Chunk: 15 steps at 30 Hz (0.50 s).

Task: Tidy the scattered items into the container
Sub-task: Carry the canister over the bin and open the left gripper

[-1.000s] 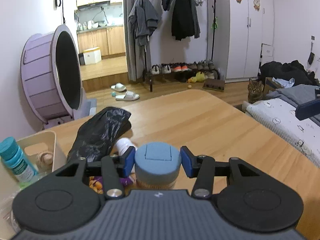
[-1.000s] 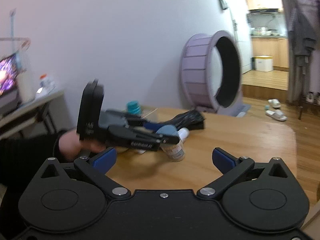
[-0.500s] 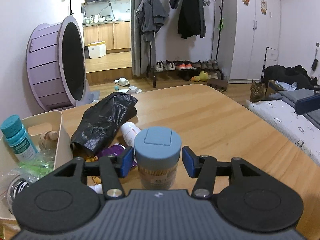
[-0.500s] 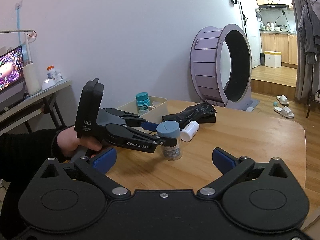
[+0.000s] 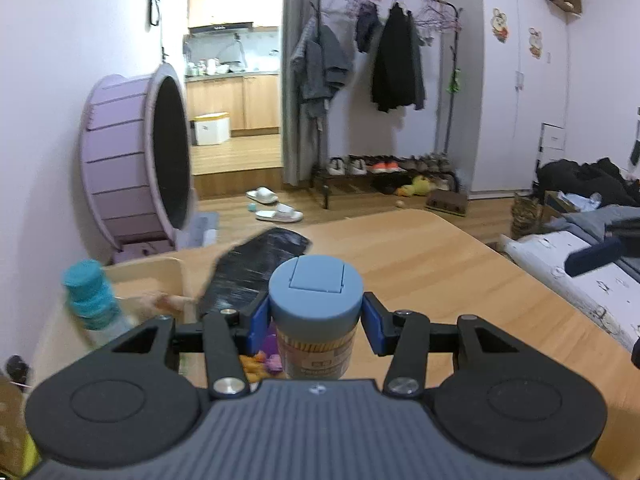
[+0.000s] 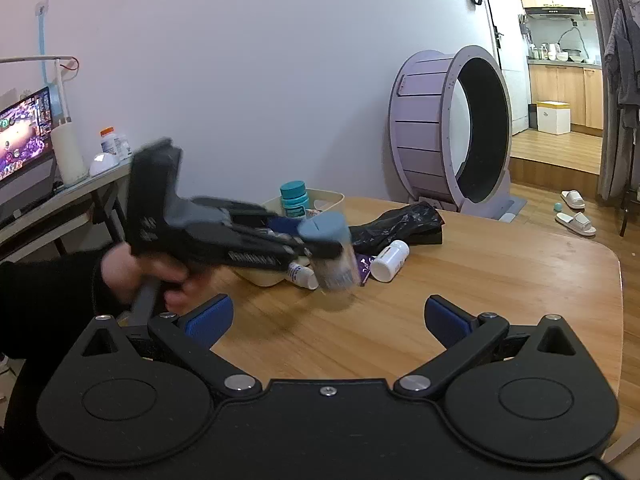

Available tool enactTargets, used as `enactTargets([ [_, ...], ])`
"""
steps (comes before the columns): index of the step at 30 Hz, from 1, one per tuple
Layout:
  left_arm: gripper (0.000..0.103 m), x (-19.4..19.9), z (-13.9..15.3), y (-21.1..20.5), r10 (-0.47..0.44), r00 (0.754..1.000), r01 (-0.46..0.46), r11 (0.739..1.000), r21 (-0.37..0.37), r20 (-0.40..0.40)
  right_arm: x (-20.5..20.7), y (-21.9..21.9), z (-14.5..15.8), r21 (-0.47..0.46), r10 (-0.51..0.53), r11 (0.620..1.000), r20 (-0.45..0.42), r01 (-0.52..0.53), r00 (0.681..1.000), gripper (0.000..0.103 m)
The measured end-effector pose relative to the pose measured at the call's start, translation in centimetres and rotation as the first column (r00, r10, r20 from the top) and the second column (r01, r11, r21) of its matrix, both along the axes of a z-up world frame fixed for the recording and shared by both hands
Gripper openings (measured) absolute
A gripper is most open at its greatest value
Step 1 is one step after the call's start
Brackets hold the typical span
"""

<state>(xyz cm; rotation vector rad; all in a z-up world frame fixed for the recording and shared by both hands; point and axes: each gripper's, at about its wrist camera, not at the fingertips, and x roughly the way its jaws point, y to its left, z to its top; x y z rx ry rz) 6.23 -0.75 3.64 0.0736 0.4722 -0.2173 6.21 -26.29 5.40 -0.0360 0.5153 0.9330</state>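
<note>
My left gripper (image 5: 316,326) is shut on a toothpick jar (image 5: 316,312) with a blue-grey lid and holds it above the wooden table, tilted, beside the cream bin (image 5: 152,272). The jar (image 6: 330,248) and left gripper also show, blurred, in the right wrist view. The bin (image 6: 332,200) holds a teal-capped bottle (image 6: 294,200). A black plastic bag (image 6: 400,224), a white bottle (image 6: 390,260), a smaller white bottle (image 6: 302,274) and a purple packet (image 6: 363,266) lie on the table by the bin. My right gripper (image 6: 326,316) is open and empty over the table's near side.
A purple cat wheel (image 6: 448,128) stands on the floor behind the table. The table's right edge (image 6: 618,280) drops to the floor. A bed (image 5: 592,272) is at the right in the left wrist view. A side desk with a monitor (image 6: 24,128) stands at the left.
My left gripper has lifted the toothpick jar off the table and carried it toward the bin. The right gripper has stayed open and nearly still.
</note>
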Motion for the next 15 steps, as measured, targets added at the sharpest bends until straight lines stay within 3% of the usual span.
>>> enactTargets([
  [8,0.048,0.1,2.6,6.5,0.167,0.986,-0.167,0.985,0.036,0.024,-0.2,0.7,0.0,0.006,0.006,1.0,0.002,-0.006,1.0,0.103],
  [15,0.048,2.5,1.7,11.1,0.302,0.953,-0.301,0.952,0.049,-0.019,-0.1,1.1,-0.1,0.002,0.007,1.0,-0.002,-0.007,1.0,0.103],
])
